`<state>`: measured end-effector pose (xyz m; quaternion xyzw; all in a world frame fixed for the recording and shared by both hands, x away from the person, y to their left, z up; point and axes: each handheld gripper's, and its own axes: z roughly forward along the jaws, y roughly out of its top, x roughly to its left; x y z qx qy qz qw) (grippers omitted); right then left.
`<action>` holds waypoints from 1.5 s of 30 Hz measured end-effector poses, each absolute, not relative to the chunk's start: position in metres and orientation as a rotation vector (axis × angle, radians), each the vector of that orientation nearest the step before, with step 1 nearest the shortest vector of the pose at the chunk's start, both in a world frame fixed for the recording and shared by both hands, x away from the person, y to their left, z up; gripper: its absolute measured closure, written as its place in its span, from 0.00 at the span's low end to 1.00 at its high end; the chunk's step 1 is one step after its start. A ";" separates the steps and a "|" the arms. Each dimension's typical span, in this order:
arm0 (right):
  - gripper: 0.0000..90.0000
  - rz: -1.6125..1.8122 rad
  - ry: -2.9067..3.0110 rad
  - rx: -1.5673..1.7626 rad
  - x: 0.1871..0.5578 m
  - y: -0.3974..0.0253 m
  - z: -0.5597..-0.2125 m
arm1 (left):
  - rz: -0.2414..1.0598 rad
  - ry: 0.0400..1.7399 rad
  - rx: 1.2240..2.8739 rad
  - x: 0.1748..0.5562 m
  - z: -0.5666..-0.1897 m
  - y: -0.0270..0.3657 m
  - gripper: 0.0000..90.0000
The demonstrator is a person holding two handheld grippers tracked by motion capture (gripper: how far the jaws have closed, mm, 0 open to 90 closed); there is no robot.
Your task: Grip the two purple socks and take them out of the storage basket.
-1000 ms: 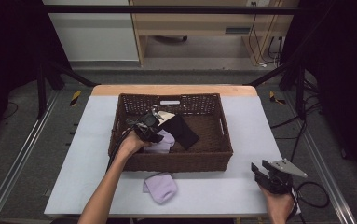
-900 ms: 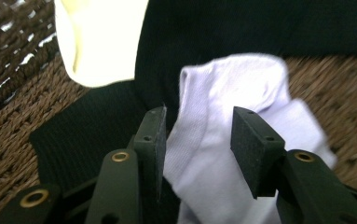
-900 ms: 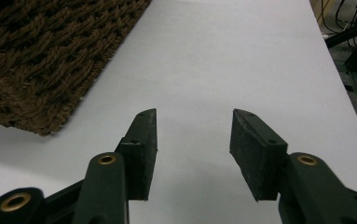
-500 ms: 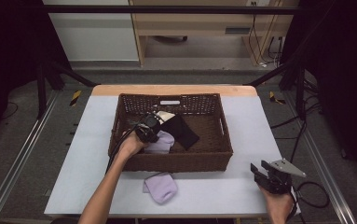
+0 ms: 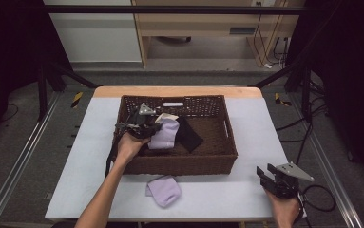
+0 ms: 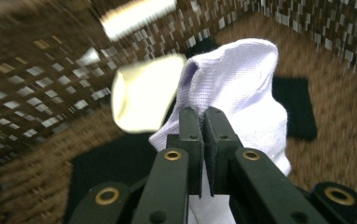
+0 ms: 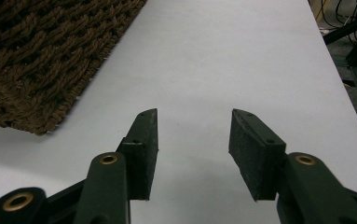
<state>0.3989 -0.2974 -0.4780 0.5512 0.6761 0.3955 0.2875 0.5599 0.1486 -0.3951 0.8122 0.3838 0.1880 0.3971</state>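
A brown woven basket (image 5: 220,159) stands in the middle of the white table. Inside it, my left gripper (image 5: 147,129) is shut on a lavender sock (image 5: 165,134) and holds it up off the basket floor. In the left gripper view the same lavender sock (image 6: 241,98) is pinched between the two black jaws of my left gripper (image 6: 203,121), with a cream sock (image 6: 143,98) behind it and dark cloth (image 6: 297,107) on the floor. A second lavender sock (image 5: 164,190) lies on the table in front of the basket. My right gripper (image 5: 265,176) rests open at the table's front right corner.
A black sock (image 5: 189,134) lies in the basket beside the lifted one. In the right gripper view, bare white table (image 7: 223,60) stretches ahead of my right gripper (image 7: 192,121), with the basket's corner (image 7: 41,60) at upper left. Metal rails flank the table on both sides.
My left gripper has risen and moved slightly toward the basket's back, lifting the lavender sock clear so it hangs unfolded. The right gripper has stayed put.
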 end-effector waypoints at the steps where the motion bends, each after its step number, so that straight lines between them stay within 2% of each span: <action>1: 0.58 1.056 1.806 1.474 0.399 -0.298 -0.478 | 0.476 0.972 2.057 0.560 -0.395 0.149 0.96; 6: 0.59 1.066 1.799 1.478 0.399 -0.299 -0.478 | 0.596 0.938 1.934 0.550 -0.387 0.155 0.95; 13: 0.59 1.069 1.797 1.479 0.400 -0.299 -0.478 | 0.607 0.914 1.839 0.547 -0.381 0.159 0.95; 21: 0.59 1.067 1.791 1.475 0.401 -0.301 -0.477 | 0.623 0.890 1.638 0.532 -0.356 0.170 0.96; 34: 0.59 1.062 1.789 1.475 0.401 -0.301 -0.477 | 0.633 0.767 1.575 0.491 -0.309 0.175 0.96; 45: 0.60 1.059 1.788 1.470 0.400 -0.301 -0.477 | 0.595 0.683 1.565 0.453 -0.285 0.180 0.96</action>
